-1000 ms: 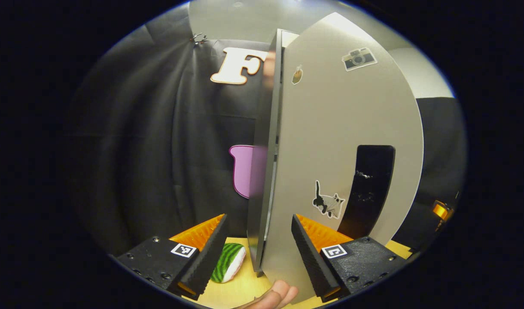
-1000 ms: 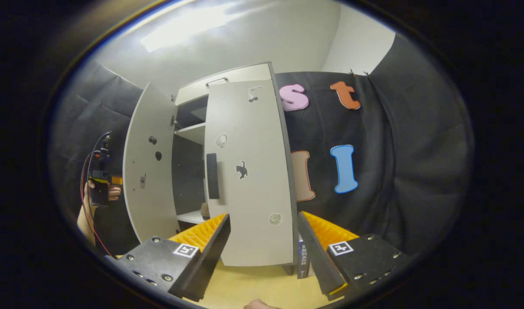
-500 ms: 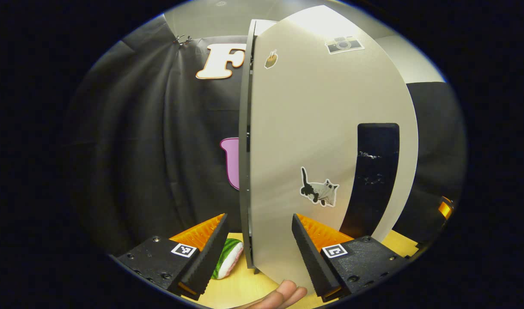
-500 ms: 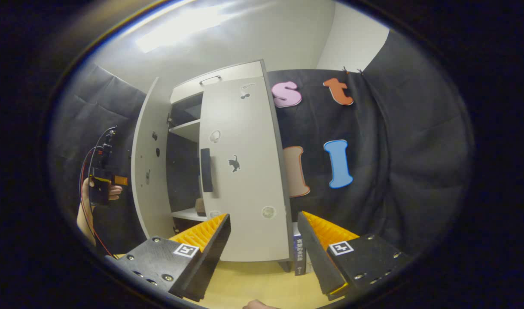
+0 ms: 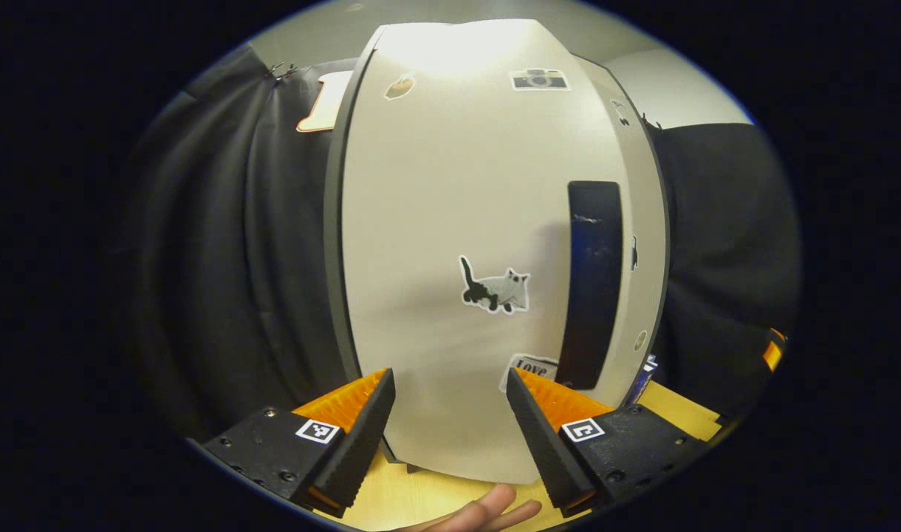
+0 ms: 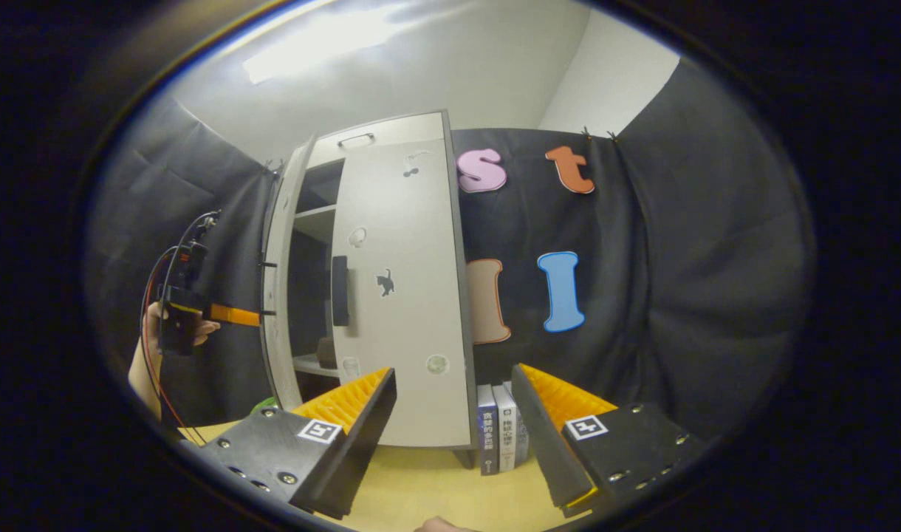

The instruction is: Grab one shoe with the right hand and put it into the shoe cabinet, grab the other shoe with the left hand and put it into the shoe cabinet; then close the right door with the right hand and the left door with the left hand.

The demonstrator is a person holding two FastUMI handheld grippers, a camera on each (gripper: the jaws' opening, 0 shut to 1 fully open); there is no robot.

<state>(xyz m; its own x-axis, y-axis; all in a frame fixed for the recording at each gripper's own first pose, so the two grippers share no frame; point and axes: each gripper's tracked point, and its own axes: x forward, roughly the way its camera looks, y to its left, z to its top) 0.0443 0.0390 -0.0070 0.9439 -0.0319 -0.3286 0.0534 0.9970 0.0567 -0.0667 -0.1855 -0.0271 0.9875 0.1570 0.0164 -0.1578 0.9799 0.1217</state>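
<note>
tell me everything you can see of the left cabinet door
The left door is a flat pale grey panel, matte like laminated board, with a tall dark vertical handle near its free edge. Stickers dot its face: a cat, a camera, a small one at the top. In the right gripper view it stands ajar, a gap showing shelves, with the left claw against its outer face.

The pale grey shoe cabinet stands upright, right door shut, left door ajar.
</note>
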